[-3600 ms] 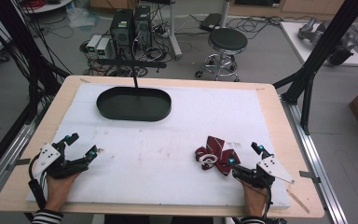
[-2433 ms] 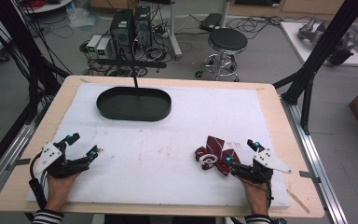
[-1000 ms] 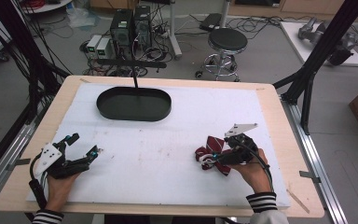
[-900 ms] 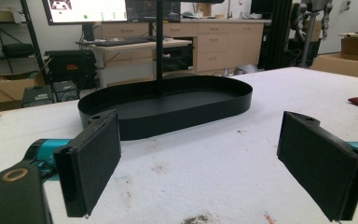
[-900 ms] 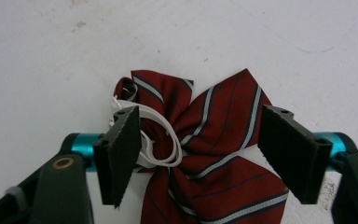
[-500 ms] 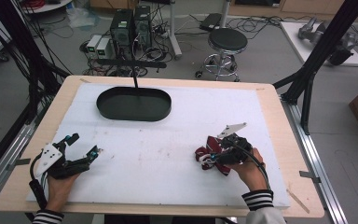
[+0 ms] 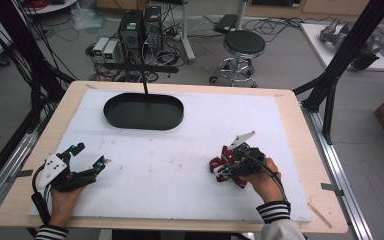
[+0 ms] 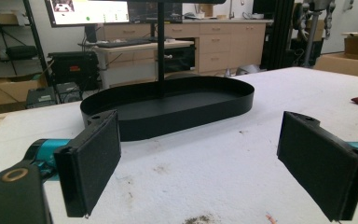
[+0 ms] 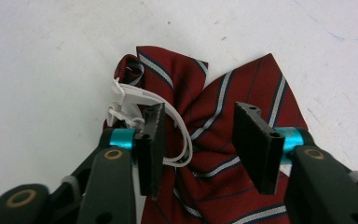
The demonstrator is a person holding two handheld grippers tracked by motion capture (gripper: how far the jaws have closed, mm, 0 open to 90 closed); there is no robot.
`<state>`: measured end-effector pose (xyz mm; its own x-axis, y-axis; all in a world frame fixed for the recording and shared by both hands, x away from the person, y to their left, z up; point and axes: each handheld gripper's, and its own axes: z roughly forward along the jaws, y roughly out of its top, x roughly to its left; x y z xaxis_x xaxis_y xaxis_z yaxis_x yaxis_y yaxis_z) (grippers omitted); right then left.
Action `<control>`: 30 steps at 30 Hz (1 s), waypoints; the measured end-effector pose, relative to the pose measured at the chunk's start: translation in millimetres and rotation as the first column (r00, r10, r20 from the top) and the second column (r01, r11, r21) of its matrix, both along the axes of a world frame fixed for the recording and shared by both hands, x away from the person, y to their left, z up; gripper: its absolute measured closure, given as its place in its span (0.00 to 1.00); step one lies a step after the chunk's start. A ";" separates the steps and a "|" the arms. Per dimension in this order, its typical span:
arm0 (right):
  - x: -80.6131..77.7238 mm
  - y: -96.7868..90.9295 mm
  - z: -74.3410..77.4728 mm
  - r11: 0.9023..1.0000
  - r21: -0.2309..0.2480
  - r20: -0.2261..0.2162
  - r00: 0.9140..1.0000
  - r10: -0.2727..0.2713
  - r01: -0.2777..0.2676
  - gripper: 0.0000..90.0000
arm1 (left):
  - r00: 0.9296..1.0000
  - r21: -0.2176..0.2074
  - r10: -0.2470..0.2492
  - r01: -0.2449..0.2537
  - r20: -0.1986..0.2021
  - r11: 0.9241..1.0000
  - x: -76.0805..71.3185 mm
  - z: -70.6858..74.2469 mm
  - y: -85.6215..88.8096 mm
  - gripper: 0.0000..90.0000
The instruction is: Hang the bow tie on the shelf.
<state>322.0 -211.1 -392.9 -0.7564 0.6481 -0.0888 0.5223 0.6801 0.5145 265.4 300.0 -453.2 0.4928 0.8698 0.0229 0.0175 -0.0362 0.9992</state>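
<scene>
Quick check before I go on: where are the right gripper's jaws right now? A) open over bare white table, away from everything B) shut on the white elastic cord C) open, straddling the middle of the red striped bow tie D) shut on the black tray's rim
C: in the right gripper view the right gripper has its jaws apart on either side of the bow tie.

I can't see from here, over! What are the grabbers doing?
Left gripper open, parked on the table. Right gripper open, astride the red bow tie. Black tray far off. Nothing in the way.

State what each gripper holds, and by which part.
Nothing is held. The right gripper has open jaws either side of the red striped bow tie's middle, not yet closed. The left gripper is open, empty.
</scene>
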 end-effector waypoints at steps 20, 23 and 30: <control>0.2 3.5 -5.5 0.998 -0.062 -0.059 0.998 0.018 -0.022 0.71 | 1.000 -0.003 0.000 0.000 0.000 1.000 0.1 -0.1 0.0 0.15; 0.2 4.5 -6.2 0.997 -0.070 -0.066 0.998 0.025 -0.029 0.72 | 1.000 -0.004 0.000 0.000 0.000 1.000 0.2 -0.1 -0.1 0.15; 0.6 5.2 -6.5 0.997 -0.064 -0.095 0.995 0.036 -0.042 0.88 | 1.000 -0.003 0.000 0.000 0.000 1.000 0.1 -0.1 -0.1 0.15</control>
<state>322.6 -205.9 -399.4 -0.7881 0.6129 -0.0574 0.5385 0.7316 0.4180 265.6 299.9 -453.3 0.4929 0.8698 0.0202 0.0174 -0.0331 0.9993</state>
